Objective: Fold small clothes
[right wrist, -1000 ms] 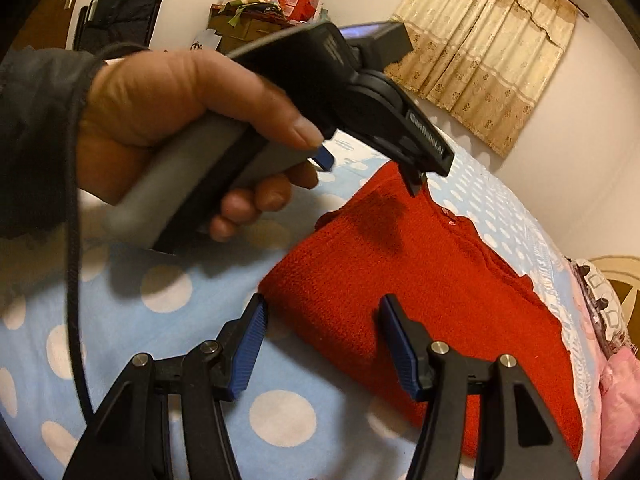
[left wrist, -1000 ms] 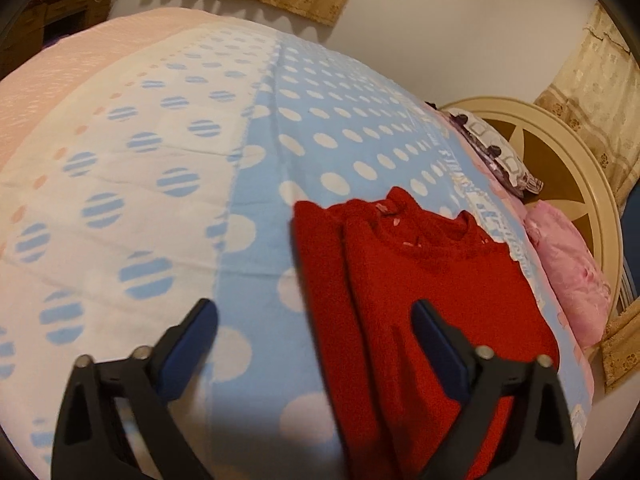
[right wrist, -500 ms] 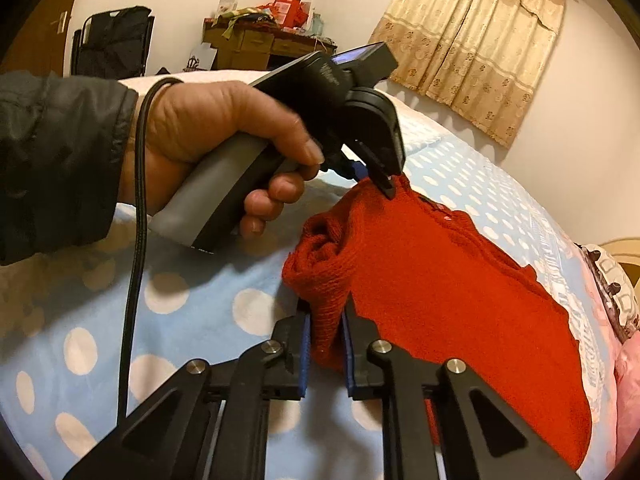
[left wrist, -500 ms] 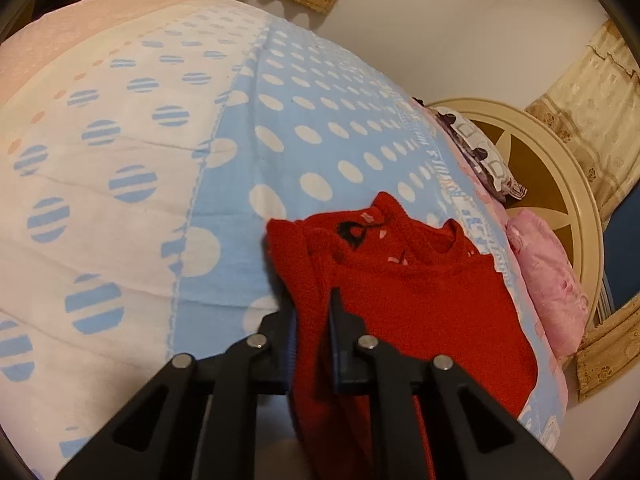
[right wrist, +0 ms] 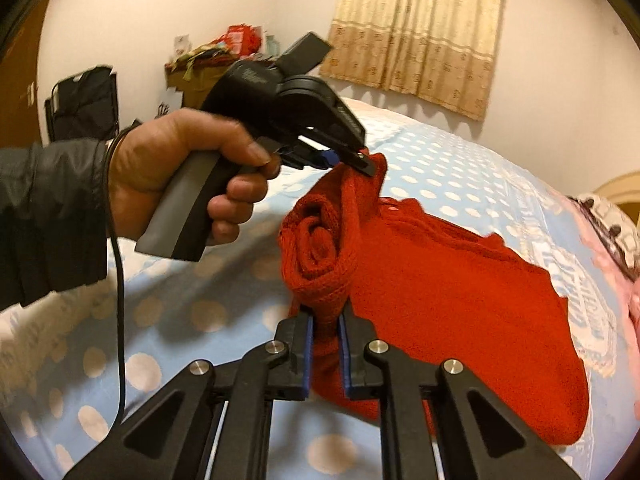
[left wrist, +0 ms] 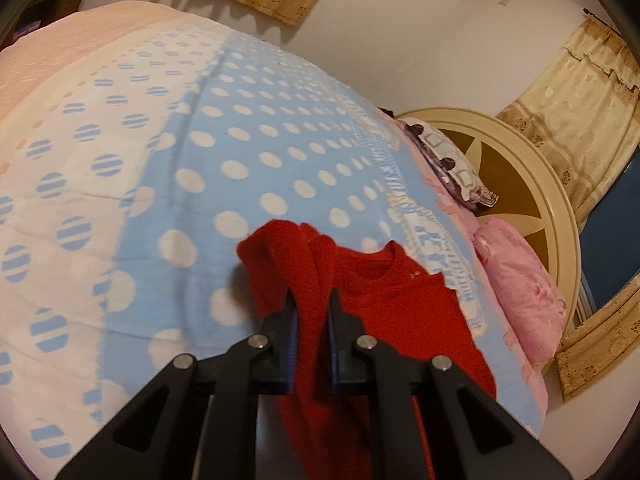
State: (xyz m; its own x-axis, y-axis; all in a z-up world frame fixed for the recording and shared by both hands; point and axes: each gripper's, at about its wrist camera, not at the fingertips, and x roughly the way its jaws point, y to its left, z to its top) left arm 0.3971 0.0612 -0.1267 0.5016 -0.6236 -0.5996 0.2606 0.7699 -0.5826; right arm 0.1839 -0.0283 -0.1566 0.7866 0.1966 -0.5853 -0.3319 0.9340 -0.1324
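A small red knit sweater (left wrist: 400, 312) (right wrist: 452, 292) lies on a blue polka-dot blanket (left wrist: 256, 152) on a bed. My left gripper (left wrist: 311, 312) is shut on the sweater's left edge near the neck and holds it lifted off the blanket. In the right wrist view the left gripper (right wrist: 362, 160), held in a person's hand (right wrist: 172, 172), pinches the far corner. My right gripper (right wrist: 325, 324) is shut on the near bunched edge of the sweater, which rolls up between the two grips. The rest of the sweater trails down to the right.
A white striped-dot blanket part (left wrist: 68, 184) lies left. Pillows (left wrist: 520, 284) and a round cream headboard (left wrist: 532, 184) stand at the right. Curtains (right wrist: 416, 28) hang on the far wall, and a cluttered dresser (right wrist: 208, 64) and a dark chair (right wrist: 84, 104) stand beyond the bed.
Both grippers went from open around the sweater's edge to shut on it. They have since lifted that edge, so the knit bunches and rolls between them.
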